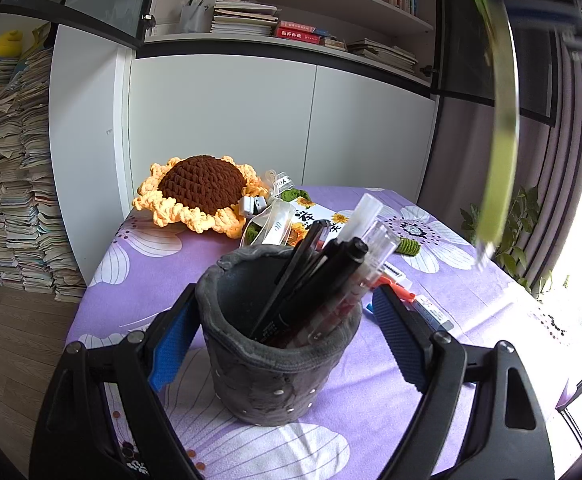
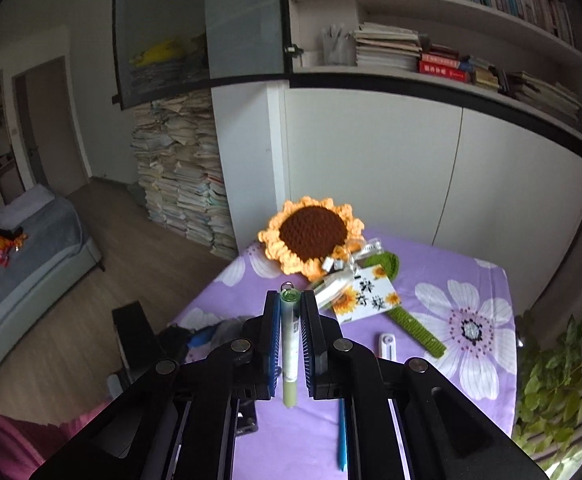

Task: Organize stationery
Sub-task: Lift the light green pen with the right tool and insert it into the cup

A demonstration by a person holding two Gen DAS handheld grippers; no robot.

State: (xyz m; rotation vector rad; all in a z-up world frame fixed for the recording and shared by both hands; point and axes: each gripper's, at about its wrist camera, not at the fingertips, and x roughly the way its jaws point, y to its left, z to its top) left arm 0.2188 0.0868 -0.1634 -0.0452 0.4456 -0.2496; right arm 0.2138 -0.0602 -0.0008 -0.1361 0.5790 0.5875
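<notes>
Left wrist view: the left gripper [image 1: 281, 320] stands with its jaws spread wide around a grey felt pen holder [image 1: 279, 344], one blue-padded finger [image 1: 171, 344] at the holder's left wall and the other at its right; whether the pads press the felt cannot be told. The holder stands upright on the purple flowered tablecloth [image 1: 139, 280] and holds a bundle of pens [image 1: 323, 280] leaning toward the right rim. Bare cloth lies to the left of the holder up to the table's left edge. Behind the holder lie a crochet sunflower [image 1: 201, 194] and a white card [image 1: 323, 220]; to its right, near the right finger, lie an orange item [image 1: 397, 284] and a blue-and-white item [image 1: 435, 312], both partly hidden. A green pen [image 1: 499, 128] hangs blurred high at the right, well above the table.

Right wrist view: the right gripper [image 2: 291, 344] is closed on the green pen [image 2: 290, 344], which runs lengthwise between the two pads, its capped end past the fingertips and its pale end toward the camera. The gripper is held above the near-left part of the table. Below lie a blue pen [image 2: 343, 436] and a small white item [image 2: 387, 346]; the sunflower's green stem [image 2: 415, 330] crosses the middle of the cloth. The table's far edge meets a white cabinet [image 2: 371, 160].
</notes>
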